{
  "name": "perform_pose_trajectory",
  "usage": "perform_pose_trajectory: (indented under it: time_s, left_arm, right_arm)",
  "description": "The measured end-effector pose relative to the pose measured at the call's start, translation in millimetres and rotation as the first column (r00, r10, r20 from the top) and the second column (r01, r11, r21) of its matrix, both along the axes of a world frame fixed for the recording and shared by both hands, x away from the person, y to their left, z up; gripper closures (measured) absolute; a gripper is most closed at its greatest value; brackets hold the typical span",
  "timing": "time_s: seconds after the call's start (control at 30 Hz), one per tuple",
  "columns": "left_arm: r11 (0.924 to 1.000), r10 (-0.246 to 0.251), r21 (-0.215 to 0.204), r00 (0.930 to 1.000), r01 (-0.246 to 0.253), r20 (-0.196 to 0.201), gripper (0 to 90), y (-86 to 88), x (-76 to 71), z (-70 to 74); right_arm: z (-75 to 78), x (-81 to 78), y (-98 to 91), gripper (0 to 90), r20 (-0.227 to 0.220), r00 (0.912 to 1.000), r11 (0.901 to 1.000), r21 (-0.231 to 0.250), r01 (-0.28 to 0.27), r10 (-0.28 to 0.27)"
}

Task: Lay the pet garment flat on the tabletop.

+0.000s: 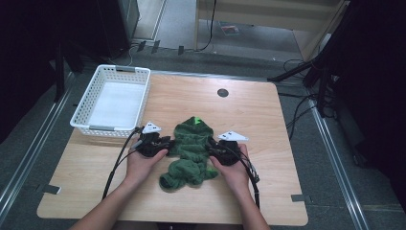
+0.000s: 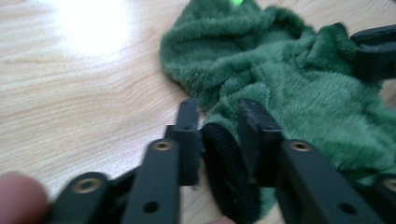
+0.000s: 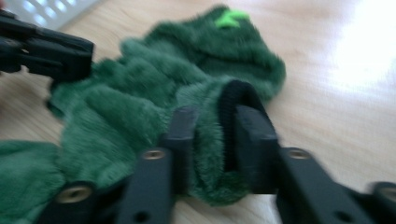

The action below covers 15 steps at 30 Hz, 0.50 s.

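Observation:
A small green fleece garment (image 1: 190,149) with a bright green tag at its hood lies crumpled at the middle of the wooden table (image 1: 273,124). My left gripper (image 1: 167,143) grips it from the left. In the left gripper view its jaws (image 2: 217,112) are shut on a black ribbed cuff (image 2: 229,168) of the green garment (image 2: 289,74). My right gripper (image 1: 213,146) holds the garment's right side. In the right gripper view it (image 3: 215,114) pinches another black-edged cuff (image 3: 233,91) of the fleece (image 3: 121,102). Each view shows the other gripper beyond the cloth.
A white slotted basket (image 1: 86,103) with a white liner stands at the table's back left corner. A dark round grommet (image 1: 222,93) sits near the far edge. Cables trail from both grippers toward the near edge. Bare wood lies right of the garment.

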<state>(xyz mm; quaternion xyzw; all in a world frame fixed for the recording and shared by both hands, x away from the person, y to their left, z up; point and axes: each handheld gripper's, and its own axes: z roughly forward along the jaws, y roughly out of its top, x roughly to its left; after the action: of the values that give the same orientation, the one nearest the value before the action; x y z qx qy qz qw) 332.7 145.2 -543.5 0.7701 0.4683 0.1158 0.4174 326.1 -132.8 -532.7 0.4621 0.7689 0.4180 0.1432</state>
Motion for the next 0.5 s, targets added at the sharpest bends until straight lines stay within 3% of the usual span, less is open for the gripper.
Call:
perform_pose_trajectory:
  time_s: [0.13,0.2,0.27,0.37,0.5]
  left_arm:
    - [0.9999,0.008,-0.006,0.9998,-0.008,-0.017,75.2,0.1,1.5,-2.7]
    - [0.9998,0.012,-0.017,0.9999,-0.012,-0.005,68.6,0.8,0.7,-1.0]
    - [0.9982,0.008,-0.059,0.9999,-0.007,0.015,57.8,3.5,-2.3,1.7]
    - [0.9947,0.008,-0.103,0.997,0.0,0.077,50.6,11.0,-16.9,5.6]
    - [0.9909,0.013,-0.135,0.995,0.0,0.099,48.3,24.5,-43.9,7.3]
  right_arm:
    - [-7.4,1.6,-6.5,80.7,-0.03,0.9987,0.9992,0.002,0.041,-0.041]
    - [-10.3,0.4,-6.7,76.2,-0.031,0.9988,0.9993,0.001,0.039,-0.039]
    - [-7.4,-2.0,-6.7,65.1,-0.015,0.9993,0.9993,0.012,0.035,-0.035]
    - [4.2,-9.1,-8.5,56.2,0.028,0.9991,0.9985,0.046,0.032,-0.033]
    - [18.9,-30.0,-1.4,55.8,0.063,0.9979,0.9984,0.054,-0.016,0.013]
